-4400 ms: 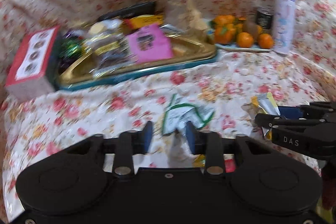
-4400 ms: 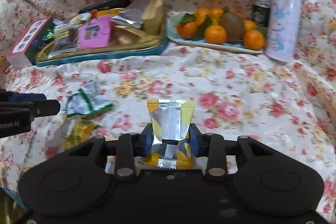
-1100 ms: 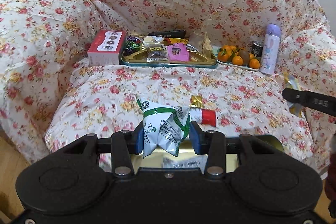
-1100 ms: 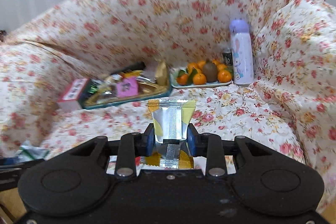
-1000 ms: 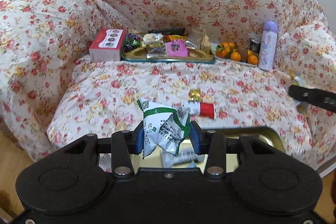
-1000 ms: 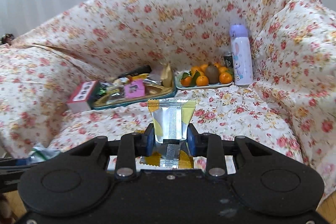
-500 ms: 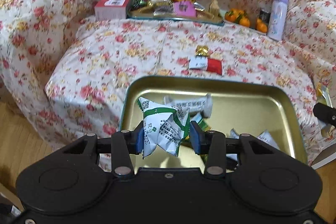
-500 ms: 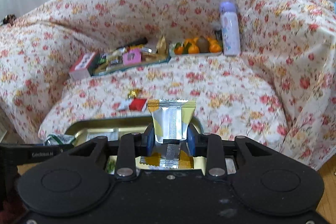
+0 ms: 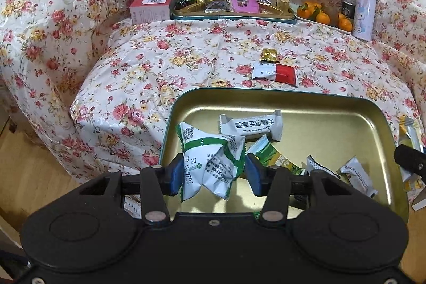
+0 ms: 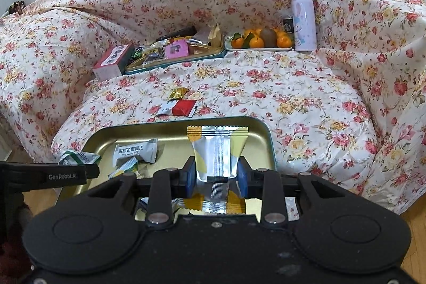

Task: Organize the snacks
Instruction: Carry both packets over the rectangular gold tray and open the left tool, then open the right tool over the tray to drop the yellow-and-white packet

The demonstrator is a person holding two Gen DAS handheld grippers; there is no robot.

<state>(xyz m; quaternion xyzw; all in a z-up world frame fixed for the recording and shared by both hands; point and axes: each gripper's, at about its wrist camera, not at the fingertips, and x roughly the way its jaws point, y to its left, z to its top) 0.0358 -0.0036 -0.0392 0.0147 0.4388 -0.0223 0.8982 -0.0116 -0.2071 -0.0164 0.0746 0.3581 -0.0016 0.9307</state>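
Observation:
A gold tray (image 9: 319, 108) with a teal rim sits in front of the sofa and holds several snack packets. My left gripper (image 9: 213, 175) holds a crumpled white-and-green packet (image 9: 210, 159) over the tray's left part; its jaws look a little wider than before. My right gripper (image 10: 215, 175) is shut on a silver-and-yellow packet (image 10: 217, 148) above the tray's (image 10: 111, 132) right side. A red-and-white packet (image 9: 274, 72) and a gold-wrapped candy (image 9: 269, 55) lie on the sofa seat; both show in the right wrist view too, the packet (image 10: 179, 107) and the candy (image 10: 177, 93).
At the sofa back stand a second snack tray (image 9: 234, 15), a red box (image 9: 153, 3), a plate of oranges (image 9: 323, 16), a small can (image 9: 348, 9) and a lilac bottle (image 9: 364, 9). Wooden floor (image 9: 32, 172) lies to the left.
Both grippers pulled back from the sofa with their packets and now hang over the gold tray. The left jaws have spread slightly around the green packet.

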